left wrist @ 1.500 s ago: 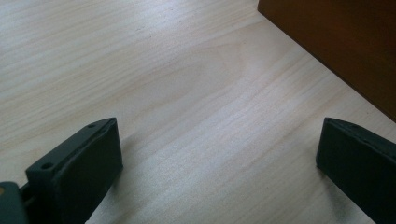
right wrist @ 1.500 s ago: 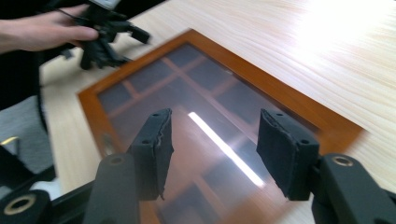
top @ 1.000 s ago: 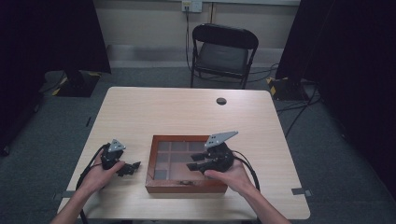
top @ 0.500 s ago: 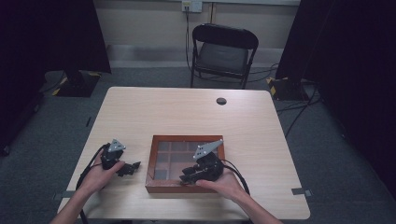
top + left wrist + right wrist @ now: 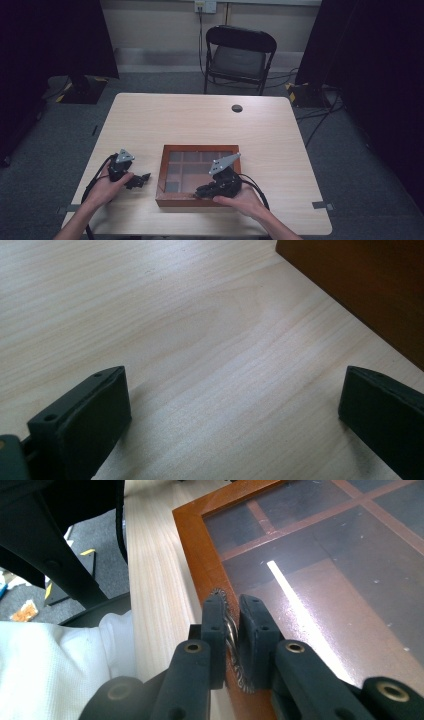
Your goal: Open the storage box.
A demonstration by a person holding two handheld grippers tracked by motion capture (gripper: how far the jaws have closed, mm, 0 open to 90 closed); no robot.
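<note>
— What is the right gripper (image 5: 231,625) pinching there?

— Its jaws have just been closing on a small scalloped metal clasp (image 5: 229,630), sitting at the near front edge of the wooden glass-lidded box (image 5: 197,200) on the table (image 5: 200,120).

— Is that a sound place to hold?

— I'd say so; the tab looks thin, stiff and slippery, so a square pinch. The glass lid is probably heavy-ish and fragile.

— And the left gripper (image 5: 235,425)?

— Resting beside the box, jaws spread wide, gripping nothing.
</note>
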